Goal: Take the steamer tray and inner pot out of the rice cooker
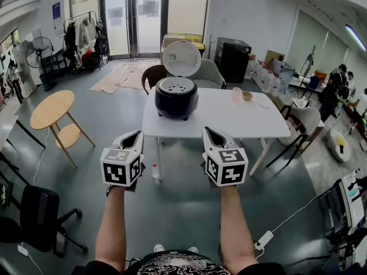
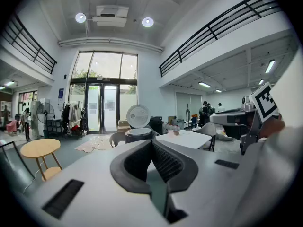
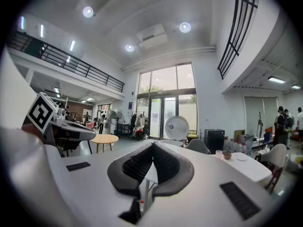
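A black rice cooker stands on the left part of the white table, its round white lid raised. A perforated grey steamer tray sits in its top; the inner pot is hidden. Both grippers hover well short of the table's near edge, apart from the cooker. My left gripper is shut and empty, as is my right gripper. In the left gripper view the cooker shows just beyond the shut left gripper. In the right gripper view only the lid rises above the shut right gripper.
A cup and small bowl sit at the table's far right. A bottle stands on the floor by the table leg. A round wooden table and black office chair are left, a chair right.
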